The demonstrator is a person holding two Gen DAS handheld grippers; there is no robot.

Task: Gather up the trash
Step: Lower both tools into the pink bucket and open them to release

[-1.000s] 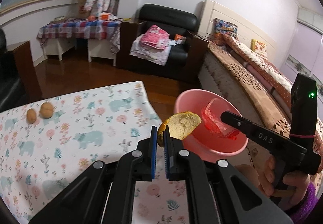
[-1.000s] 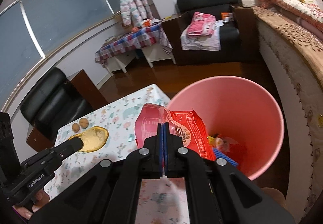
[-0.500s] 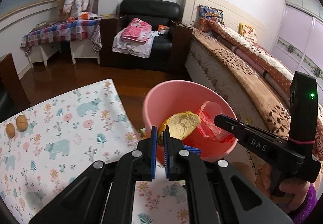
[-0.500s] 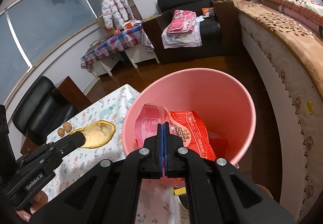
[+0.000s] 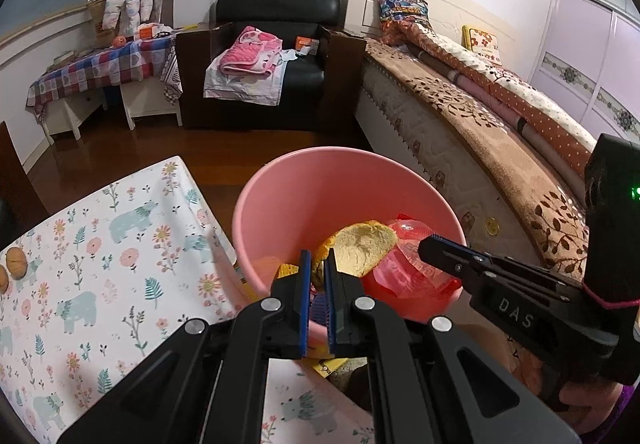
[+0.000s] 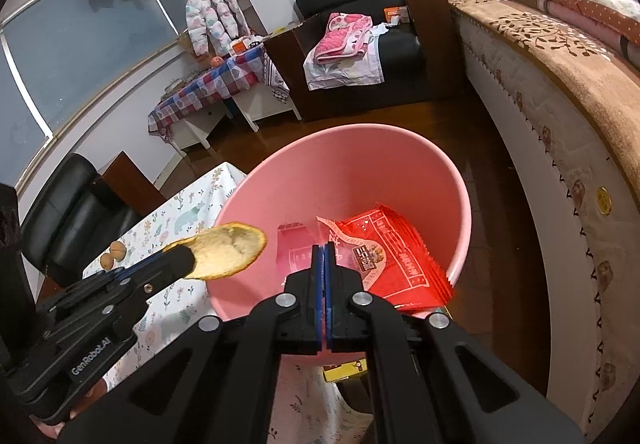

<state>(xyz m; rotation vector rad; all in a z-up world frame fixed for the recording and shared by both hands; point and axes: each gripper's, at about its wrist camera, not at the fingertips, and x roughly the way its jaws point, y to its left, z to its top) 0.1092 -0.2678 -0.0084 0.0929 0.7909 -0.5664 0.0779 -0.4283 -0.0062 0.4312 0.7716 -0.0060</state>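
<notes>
A pink bin (image 5: 340,179) (image 6: 360,163) stands on the floor beside the table. My left gripper (image 5: 318,264) (image 6: 180,260) is shut on a yellow fruit peel (image 5: 362,248) (image 6: 230,252), which hangs over the bin's mouth. My right gripper (image 6: 323,246) (image 5: 424,244) is shut on a red snack wrapper (image 6: 392,252) (image 5: 412,264), held inside the bin's opening. Some other trash lies at the bottom of the bin, mostly hidden by the grippers.
The floral tablecloth table (image 5: 100,264) lies left of the bin, with two walnuts (image 5: 12,268) (image 6: 112,256) near its far edge. A bed (image 5: 500,131) runs along the right. A black armchair (image 5: 272,51) and a checked side table (image 5: 100,67) stand behind.
Both grippers moved from above the table edge to over the bin, carrying the peel and the wrapper. The bin now fills the middle of both views.
</notes>
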